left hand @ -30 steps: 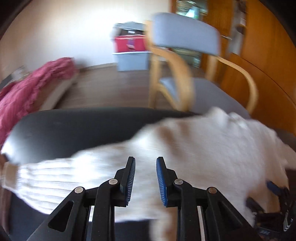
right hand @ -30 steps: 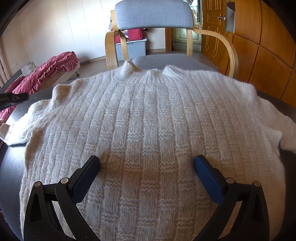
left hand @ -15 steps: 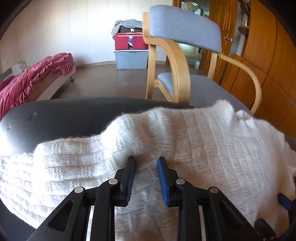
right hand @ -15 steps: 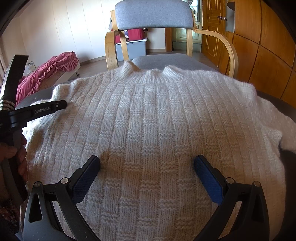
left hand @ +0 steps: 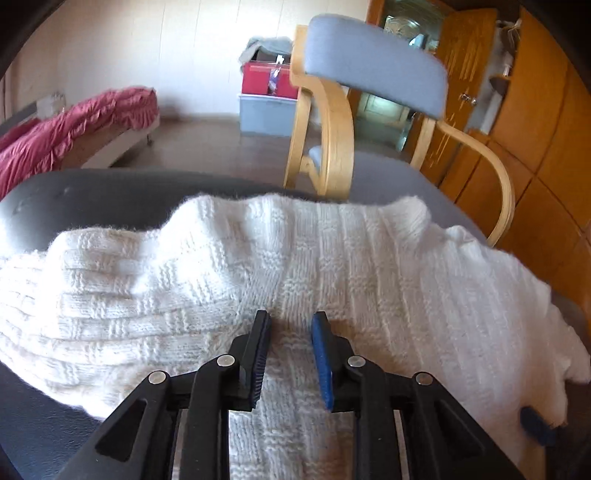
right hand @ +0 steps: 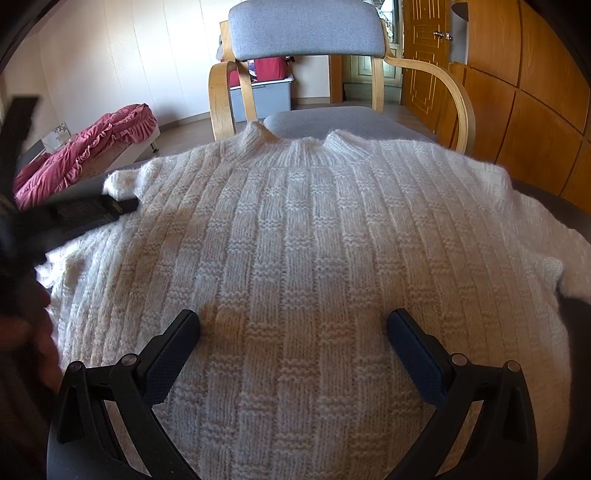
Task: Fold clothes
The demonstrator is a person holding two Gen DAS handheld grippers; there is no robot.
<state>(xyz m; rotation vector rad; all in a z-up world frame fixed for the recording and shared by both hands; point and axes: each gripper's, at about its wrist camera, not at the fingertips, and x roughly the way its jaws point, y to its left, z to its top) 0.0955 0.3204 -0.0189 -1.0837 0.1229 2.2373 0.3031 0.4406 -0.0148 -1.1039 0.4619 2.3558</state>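
A cream knitted sweater [right hand: 314,229] lies flat on a dark table [right hand: 554,199], collar at the far edge. In the left wrist view its left sleeve [left hand: 110,295] bunches up at the left. My left gripper [left hand: 290,317] hovers low over the seam where sleeve meets body. Its jaws stand a narrow gap apart and are closing, with the knit showing under the gap and nothing pinched. The right wrist view shows it at the sweater's left shoulder [right hand: 122,205]. My right gripper [right hand: 293,321] is wide open over the lower body of the sweater; one of its blue pads [left hand: 537,424] shows at the hem.
A wooden armchair with grey cushions [right hand: 306,29] stands right behind the table's far edge. Red bedding [left hand: 74,122] lies on a low bed at the left. Storage boxes [left hand: 269,103] stand by the far wall, and wooden cupboards [left hand: 535,129] line the right side.
My left gripper came in from the left and sank toward the sweater, rolling a little; the sleeve now fills more of its view. The right gripper has stayed still.
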